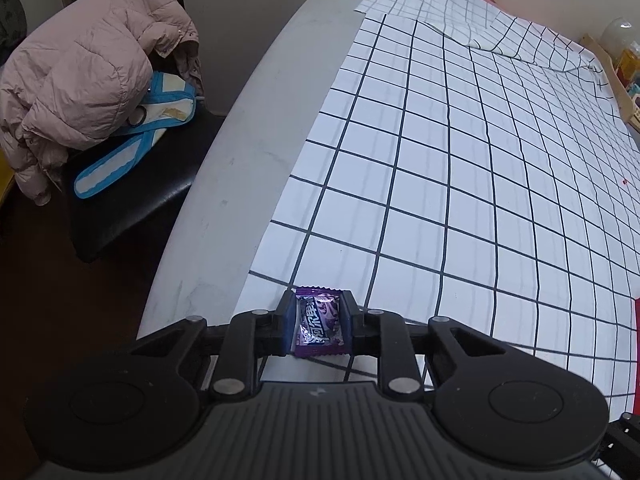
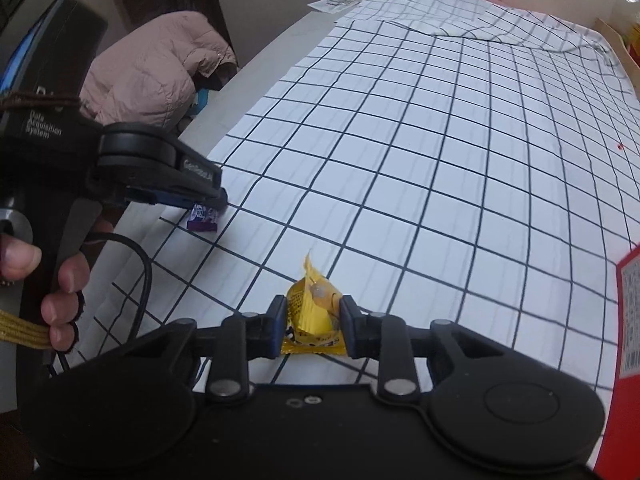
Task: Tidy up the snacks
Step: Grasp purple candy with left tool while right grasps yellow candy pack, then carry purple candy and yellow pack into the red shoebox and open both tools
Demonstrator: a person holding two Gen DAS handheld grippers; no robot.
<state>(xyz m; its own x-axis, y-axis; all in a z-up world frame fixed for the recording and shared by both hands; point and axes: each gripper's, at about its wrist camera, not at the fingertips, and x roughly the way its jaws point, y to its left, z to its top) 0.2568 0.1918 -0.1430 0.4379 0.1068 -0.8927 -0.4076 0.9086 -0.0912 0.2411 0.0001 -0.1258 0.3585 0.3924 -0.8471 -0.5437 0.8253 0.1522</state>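
Left wrist view: the left gripper (image 1: 319, 322) is closed down on a purple candy (image 1: 318, 322), one pad on each long side of the wrapper, so the wrapper's long axis runs straight ahead along the fingers. The candy lies on the checked cloth (image 1: 460, 184) near the table's left edge, where a strip of bare table (image 1: 240, 168) shows beside the cloth. It looks flat on or barely off the cloth; I cannot tell which. The rest of the cloth ahead is bare, with a folded part at the far end.

Right wrist view: the right gripper (image 2: 313, 326) is closed down on a yellow candy (image 2: 310, 316), squeezed between the pads so that one twisted end sticks up and forward. It sits near the cloth's near edge. To its left and further ahead, the left gripper (image 2: 212, 204) pinches the purple candy (image 2: 203, 218) at the cloth's left edge. A red box (image 2: 628, 320) edges in at the right, nearer the right gripper; if that is where snacks go, the yellow candy has the shorter way.
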